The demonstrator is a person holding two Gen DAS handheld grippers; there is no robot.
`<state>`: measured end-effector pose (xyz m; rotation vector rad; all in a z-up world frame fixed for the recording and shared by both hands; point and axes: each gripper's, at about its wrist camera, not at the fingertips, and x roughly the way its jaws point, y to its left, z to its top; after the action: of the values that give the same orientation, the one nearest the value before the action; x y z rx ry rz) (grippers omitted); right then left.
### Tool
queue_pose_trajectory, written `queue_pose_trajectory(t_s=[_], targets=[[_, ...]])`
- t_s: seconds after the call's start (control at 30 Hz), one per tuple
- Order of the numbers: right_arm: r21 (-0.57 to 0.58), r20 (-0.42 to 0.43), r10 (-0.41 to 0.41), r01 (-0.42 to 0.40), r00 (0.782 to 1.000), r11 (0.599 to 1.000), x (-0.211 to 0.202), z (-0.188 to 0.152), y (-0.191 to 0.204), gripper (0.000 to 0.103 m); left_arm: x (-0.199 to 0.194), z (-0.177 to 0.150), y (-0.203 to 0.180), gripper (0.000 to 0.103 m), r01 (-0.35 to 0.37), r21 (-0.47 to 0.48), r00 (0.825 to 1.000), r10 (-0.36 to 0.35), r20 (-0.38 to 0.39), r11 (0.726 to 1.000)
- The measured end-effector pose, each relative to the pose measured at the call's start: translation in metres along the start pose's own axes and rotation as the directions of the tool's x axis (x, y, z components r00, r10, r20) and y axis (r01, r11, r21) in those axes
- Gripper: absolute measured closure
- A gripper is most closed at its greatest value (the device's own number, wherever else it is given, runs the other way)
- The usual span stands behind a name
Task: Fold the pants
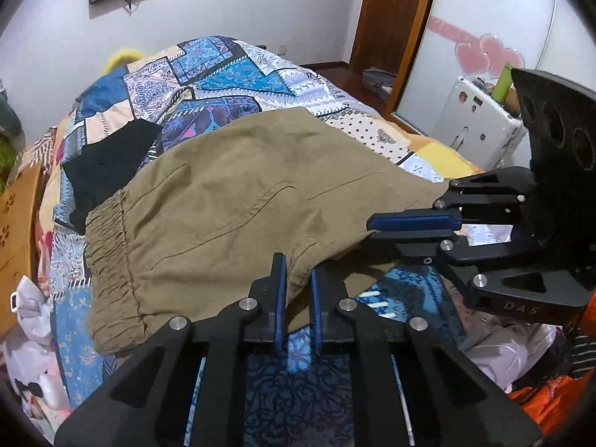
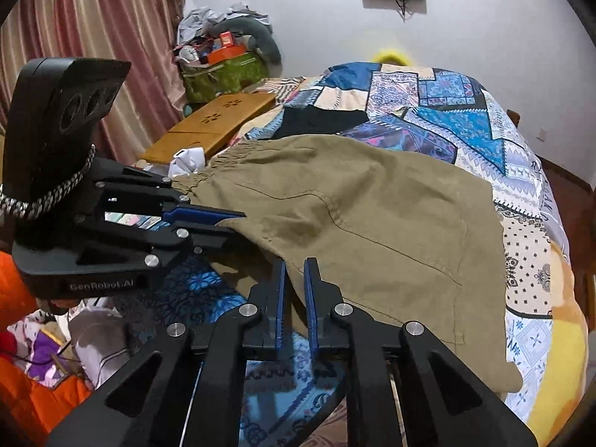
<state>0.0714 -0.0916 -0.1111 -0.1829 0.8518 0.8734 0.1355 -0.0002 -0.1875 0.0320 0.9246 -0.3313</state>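
Observation:
Khaki pants (image 1: 231,201) lie spread on a patchwork quilt, elastic waistband (image 1: 108,260) at the left; they also show in the right wrist view (image 2: 372,223). My left gripper (image 1: 298,279) is shut on the near edge of the pants, cloth pinched between its blue pads. My right gripper (image 2: 294,279) is shut on the same near edge, further along. Each gripper shows in the other's view, the right one (image 1: 376,229) and the left one (image 2: 231,221), both clamped on the raised cloth edge.
A black garment (image 1: 108,167) lies on the quilt (image 1: 231,74) behind the pants. A wooden lap table (image 2: 212,123) rests at the bed's left side. Bags and clutter (image 2: 219,63) stand by the curtain. A white cabinet (image 1: 480,119) and wardrobe stand to the right.

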Motion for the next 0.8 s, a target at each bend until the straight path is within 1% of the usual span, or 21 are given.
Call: queue_pose_trajectory(t_s=[0.07,0.17,0.2,0.27,0.33,0.4,0.43,0.47,0.5,0.53,0.6,0.63,0.7,0.77,0.8], targets=[[-0.006,-0.005,0.007,-0.007,1.0,1.0,-0.003,-0.002,0.002,0.094,-0.001,-0.004,-0.004,0.092,-0.002,0.01,1.0,0.002,-0.004,1.0],[-0.006,-0.04,0.011,-0.011,0.999,1.0,0.0,-0.003,0.0,0.093,0.001,-0.01,-0.007,0.091,-0.01,0.012,1.0,0.01,-0.03,1.0],[0.007,-0.041,0.01,-0.01,0.999,1.0,-0.001,-0.004,-0.001,0.089,0.0,-0.012,-0.007,0.09,-0.016,-0.001,0.999,0.016,-0.028,1.0],[0.022,-0.043,0.013,-0.012,0.999,1.0,-0.004,-0.004,-0.002,0.083,-0.002,-0.013,-0.005,0.086,-0.02,-0.016,0.999,0.02,-0.027,1.0],[0.033,-0.027,0.012,-0.011,1.0,0.999,-0.012,-0.003,-0.003,0.079,-0.011,-0.013,-0.002,0.086,-0.013,-0.034,1.0,0.012,-0.014,0.999],[0.046,-0.001,0.008,-0.008,1.0,0.999,-0.02,-0.001,-0.005,0.066,-0.021,-0.013,0.0,0.085,-0.006,-0.045,1.0,0.006,0.003,0.999],[0.057,0.017,0.004,-0.005,1.0,0.998,-0.024,0.001,-0.006,0.055,-0.028,-0.012,0.002,0.085,-0.004,-0.052,1.0,0.005,0.025,0.999],[0.071,0.049,0.0,-0.003,0.999,0.997,-0.03,0.002,-0.008,0.05,-0.033,-0.011,0.002,0.085,-0.006,-0.054,0.999,0.008,0.039,0.999],[0.079,0.067,-0.006,0.001,0.998,0.997,-0.033,0.004,-0.009,0.05,-0.042,-0.008,0.004,0.085,-0.022,-0.057,0.997,0.026,0.067,0.998],[0.089,0.077,-0.019,0.012,0.997,0.996,-0.034,0.006,-0.011,0.05,-0.045,-0.006,0.005,0.084,-0.032,-0.061,0.996,0.037,0.079,0.998],[0.119,0.078,-0.043,0.034,0.996,0.992,-0.031,0.009,-0.015,0.05,-0.053,-0.002,0.015,0.081,-0.057,-0.09,0.992,0.067,0.105,0.994],[0.132,0.077,-0.051,0.04,0.996,0.99,-0.029,0.009,-0.017,0.05,-0.052,0.0,0.022,0.08,-0.075,-0.108,0.991,0.086,0.105,0.991],[0.171,0.057,-0.06,0.049,0.997,0.984,-0.02,0.008,-0.022,0.05,-0.046,0.001,0.035,0.079,-0.127,-0.14,0.987,0.14,0.084,0.982],[0.192,0.028,-0.069,0.063,0.997,0.979,-0.01,0.004,-0.026,0.05,-0.037,-0.002,0.049,0.079,-0.151,-0.177,0.985,0.163,0.055,0.972],[0.199,0.012,-0.078,0.075,0.997,0.977,-0.008,0.002,-0.028,0.05,-0.029,-0.006,0.059,0.079,-0.159,-0.208,0.985,0.168,0.026,0.965]])
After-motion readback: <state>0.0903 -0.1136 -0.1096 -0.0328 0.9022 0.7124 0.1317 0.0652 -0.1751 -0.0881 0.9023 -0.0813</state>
